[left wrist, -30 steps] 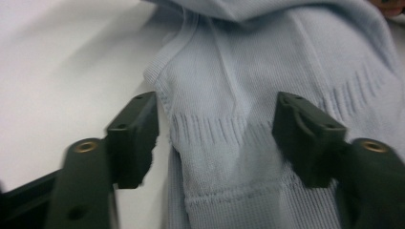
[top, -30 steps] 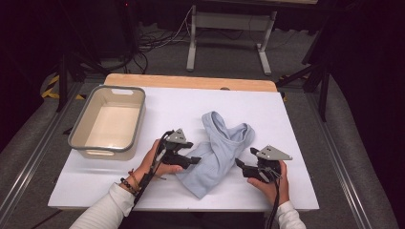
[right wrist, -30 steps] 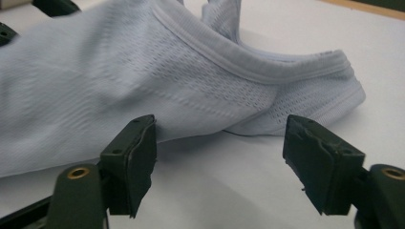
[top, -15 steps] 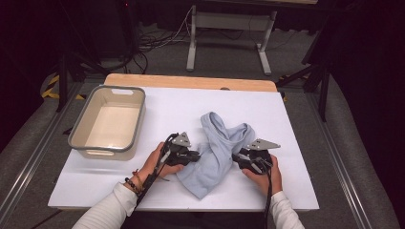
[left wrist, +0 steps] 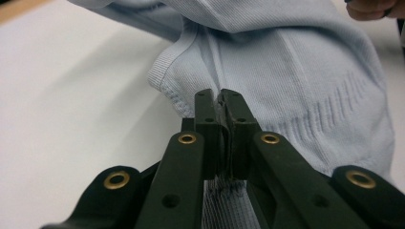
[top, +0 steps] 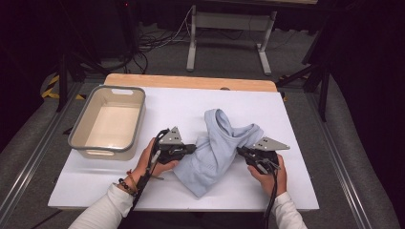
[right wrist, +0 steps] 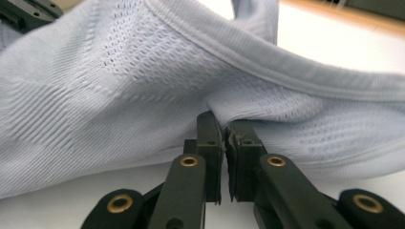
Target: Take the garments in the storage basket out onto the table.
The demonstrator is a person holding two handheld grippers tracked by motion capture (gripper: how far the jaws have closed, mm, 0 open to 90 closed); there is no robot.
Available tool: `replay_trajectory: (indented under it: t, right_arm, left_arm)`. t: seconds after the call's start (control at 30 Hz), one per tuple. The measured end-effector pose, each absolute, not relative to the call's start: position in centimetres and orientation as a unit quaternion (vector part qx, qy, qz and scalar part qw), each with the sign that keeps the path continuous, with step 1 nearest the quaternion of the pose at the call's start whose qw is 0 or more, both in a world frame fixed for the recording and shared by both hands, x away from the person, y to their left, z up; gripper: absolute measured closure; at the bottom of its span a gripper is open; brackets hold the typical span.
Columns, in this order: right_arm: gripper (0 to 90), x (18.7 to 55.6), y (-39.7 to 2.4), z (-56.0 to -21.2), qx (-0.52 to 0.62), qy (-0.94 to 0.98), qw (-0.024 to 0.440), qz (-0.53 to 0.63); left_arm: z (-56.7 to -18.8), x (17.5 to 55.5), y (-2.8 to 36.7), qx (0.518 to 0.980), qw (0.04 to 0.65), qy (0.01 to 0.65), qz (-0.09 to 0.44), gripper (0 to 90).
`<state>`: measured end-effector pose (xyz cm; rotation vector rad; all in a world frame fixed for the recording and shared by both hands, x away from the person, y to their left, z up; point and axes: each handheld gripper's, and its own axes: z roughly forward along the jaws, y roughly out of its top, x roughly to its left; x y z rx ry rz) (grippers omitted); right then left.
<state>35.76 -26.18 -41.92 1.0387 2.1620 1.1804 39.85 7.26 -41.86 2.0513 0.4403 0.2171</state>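
Pale blue ribbed garment (top: pixel 217 150), crumpled, pinched between both sets of closed fingers (left wrist: pixel 207 112) (right wrist: pixel 243 138); beneath, white worktop (top: pixel 286 114); beyond, grey floor, dark room.

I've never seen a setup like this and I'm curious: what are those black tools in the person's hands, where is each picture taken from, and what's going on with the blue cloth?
A person sits at a white table holding a hand tool with two black jaws in each hand. One camera looks down from above; the other two ride on the tools and look along their jaws. On the table lie a light blue garment and, to its left, an empty beige tub. The left gripper has just closed on a ribbed edge of the garment, and the right gripper has just closed on a fold at the opposite side, so both now pinch the fabric.
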Motion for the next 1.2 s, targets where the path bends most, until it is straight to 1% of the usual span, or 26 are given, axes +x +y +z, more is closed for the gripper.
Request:
replay_trajectory:
  t: [0.13,0.3,0.43,0.5,0.6,0.7,0.73,0.83,0.9,0.97,1.03,1.1,1.13,1.17,1.2]
  right_arm:
    - [84.6,35.1,-26.8,-39.9,0.382,0.768,0.242,0.454]
    - [84.8,34.2,-27.3,-37.2,0.382,0.757,0.264,0.459]
    - [84.6,33.4,-27.7,-35.1,0.378,0.752,0.273,0.465]
    - [84.4,33.2,-27.4,-34.3,0.375,0.755,0.277,0.461]
    - [83.9,33.7,-26.5,-34.3,0.378,0.763,0.279,0.445]
    - [83.6,34.8,-25.6,-35.4,0.382,0.766,0.282,0.433]
    - [81.4,35.2,-25.4,-35.8,0.385,0.766,0.286,0.429]
    - [75.1,36.3,-25.0,-37.2,0.380,0.766,0.276,0.438]
    - [68.0,36.8,-24.7,-38.6,0.388,0.768,0.277,0.427]
    - [59.3,37.0,-24.8,-39.6,0.381,0.773,0.276,0.425]
    - [49.8,37.0,-25.0,-40.2,0.387,0.773,0.283,0.416]
    - [46.5,36.8,-25.7,-40.7,0.394,0.767,0.267,0.431]
    - [43.8,36.7,-25.9,-40.8,0.396,0.767,0.265,0.430]
    - [42.0,36.7,-26.4,-41.1,0.400,0.767,0.264,0.426]
    - [42.0,36.7,-26.6,-41.4,0.403,0.769,0.257,0.425]
  left_arm:
    - [-40.4,39.5,8.8,0.830,0.514,0.191,0.105,86.3]
    - [-39.4,38.9,10.8,0.811,0.525,0.224,0.126,86.2]
    - [-39.0,38.1,12.0,0.799,0.538,0.239,0.125,86.2]
    - [-39.0,37.6,12.1,0.801,0.533,0.239,0.129,86.1]
    - [-39.4,37.1,12.1,0.810,0.517,0.241,0.135,86.0]
    - [-40.1,37.0,12.3,0.816,0.501,0.249,0.147,85.7]
    - [-40.5,37.1,12.5,0.819,0.495,0.250,0.146,85.6]
    - [-41.2,37.2,12.8,0.825,0.482,0.257,0.144,85.5]
    - [-41.8,37.3,13.1,0.830,0.471,0.262,0.144,85.2]
    - [-42.1,37.3,13.1,0.832,0.462,0.265,0.157,84.0]
    - [-42.3,37.2,13.1,0.835,0.452,0.263,0.171,86.3]
    - [-42.4,37.2,13.1,0.835,0.454,0.261,0.168,86.3]
    - [-42.4,37.2,13.1,0.835,0.454,0.261,0.168,85.4]
    - [-42.7,37.0,12.7,0.840,0.443,0.257,0.180,82.2]
    - [-42.9,37.1,12.6,0.841,0.442,0.256,0.178,78.9]
